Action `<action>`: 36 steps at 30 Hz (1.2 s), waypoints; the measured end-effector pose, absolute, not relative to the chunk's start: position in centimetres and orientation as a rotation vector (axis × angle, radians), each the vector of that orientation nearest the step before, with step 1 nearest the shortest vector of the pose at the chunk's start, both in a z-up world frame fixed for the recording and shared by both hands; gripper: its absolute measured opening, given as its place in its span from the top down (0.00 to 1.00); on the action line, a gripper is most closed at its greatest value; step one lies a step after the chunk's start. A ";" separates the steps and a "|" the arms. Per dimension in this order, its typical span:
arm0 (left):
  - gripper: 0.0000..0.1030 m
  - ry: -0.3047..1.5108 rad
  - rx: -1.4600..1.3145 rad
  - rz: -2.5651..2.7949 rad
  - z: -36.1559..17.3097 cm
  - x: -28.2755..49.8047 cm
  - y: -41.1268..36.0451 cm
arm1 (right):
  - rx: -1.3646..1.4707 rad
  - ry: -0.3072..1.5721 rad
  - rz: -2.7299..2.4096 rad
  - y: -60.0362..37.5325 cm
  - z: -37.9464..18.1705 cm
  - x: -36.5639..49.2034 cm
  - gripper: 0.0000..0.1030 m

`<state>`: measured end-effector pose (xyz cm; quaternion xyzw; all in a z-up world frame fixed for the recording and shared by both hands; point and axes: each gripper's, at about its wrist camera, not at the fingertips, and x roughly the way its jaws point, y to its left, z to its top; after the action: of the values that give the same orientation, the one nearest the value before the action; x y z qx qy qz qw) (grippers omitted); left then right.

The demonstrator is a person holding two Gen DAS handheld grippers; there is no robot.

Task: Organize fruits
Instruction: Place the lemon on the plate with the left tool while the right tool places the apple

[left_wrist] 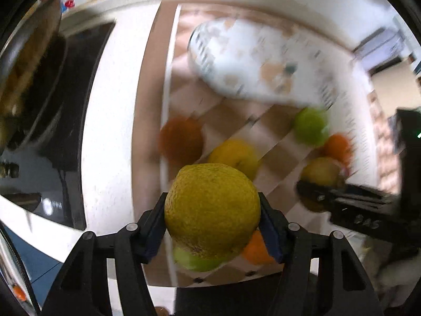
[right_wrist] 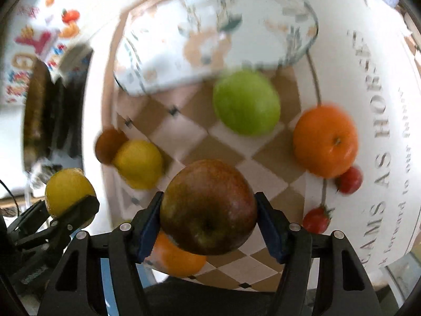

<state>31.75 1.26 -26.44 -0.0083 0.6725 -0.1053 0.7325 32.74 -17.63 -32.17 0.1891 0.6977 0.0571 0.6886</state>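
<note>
My left gripper (left_wrist: 213,210) is shut on a yellow-green lemon (left_wrist: 211,210) held above the checkered mat (left_wrist: 279,137). My right gripper (right_wrist: 209,209) is shut on a red-brown apple (right_wrist: 208,206); it also shows in the left wrist view (left_wrist: 319,176). The left gripper with its lemon (right_wrist: 67,191) shows at the left of the right wrist view. On the mat lie a green apple (right_wrist: 246,102), an orange (right_wrist: 325,141), a yellow lemon (right_wrist: 139,163), a brown fruit (right_wrist: 108,144), another orange (right_wrist: 176,259) and a glass bowl (right_wrist: 215,34).
Two small red fruits (right_wrist: 348,180) (right_wrist: 317,218) lie by the mat's right edge on the white lettered cloth (right_wrist: 373,121). A dark appliance (left_wrist: 68,105) stands at the left. Another green fruit (left_wrist: 193,260) lies under the left gripper.
</note>
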 end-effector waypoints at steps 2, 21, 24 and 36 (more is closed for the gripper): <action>0.41 1.443 -0.029 -0.251 -24.8 33.8 0.5 | 0.439 1.517 0.133 -18.4 -30.5 34.4 0.33; 0.41 1.632 -0.224 -0.269 -32.0 53.4 -4.9 | 0.227 1.516 0.089 -21.3 -34.6 52.8 0.33; 0.41 1.674 -0.243 -0.266 -33.1 54.0 -5.0 | 0.213 1.535 0.119 -21.2 -35.3 53.8 0.33; 0.41 1.747 -0.216 -0.253 -34.9 54.5 -6.0 | 0.142 1.558 0.168 -19.7 -36.0 55.1 0.18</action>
<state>54.54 -6.03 -34.90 -0.0943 0.7628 -0.1105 0.6301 55.08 -19.70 -35.96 0.0637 0.7011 0.0755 0.7062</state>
